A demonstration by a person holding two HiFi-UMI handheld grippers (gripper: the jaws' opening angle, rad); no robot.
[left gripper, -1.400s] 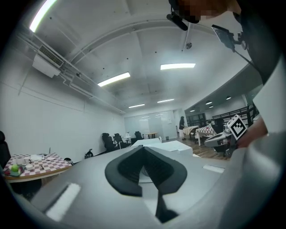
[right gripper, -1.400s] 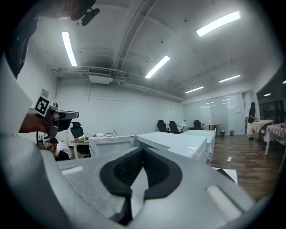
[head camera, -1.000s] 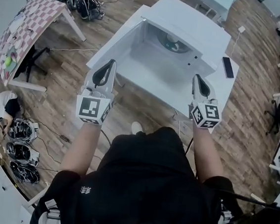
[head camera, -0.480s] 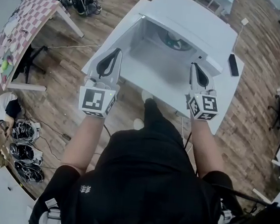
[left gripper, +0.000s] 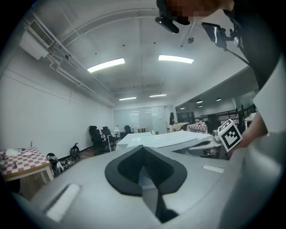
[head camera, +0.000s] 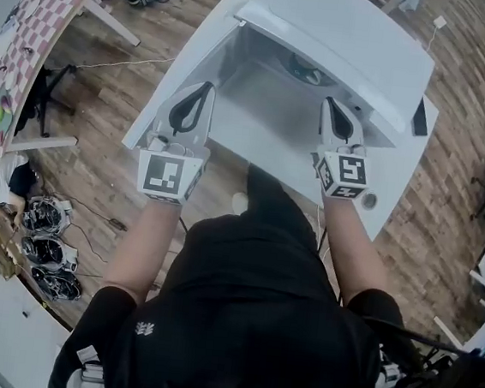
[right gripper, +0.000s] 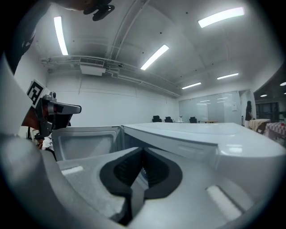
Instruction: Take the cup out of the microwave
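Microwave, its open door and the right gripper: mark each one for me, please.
microwave (head camera: pixel 354 37): head view, on its white top.
door (head camera: pixel 192 54): head view, on the open white panel at the picture's left.
right gripper (head camera: pixel 328 103): head view, at its closed jaw tips.

white box-shaped microwave | upper centre of frame | door open, swung left | dark round shape inside, cup not distinguishable
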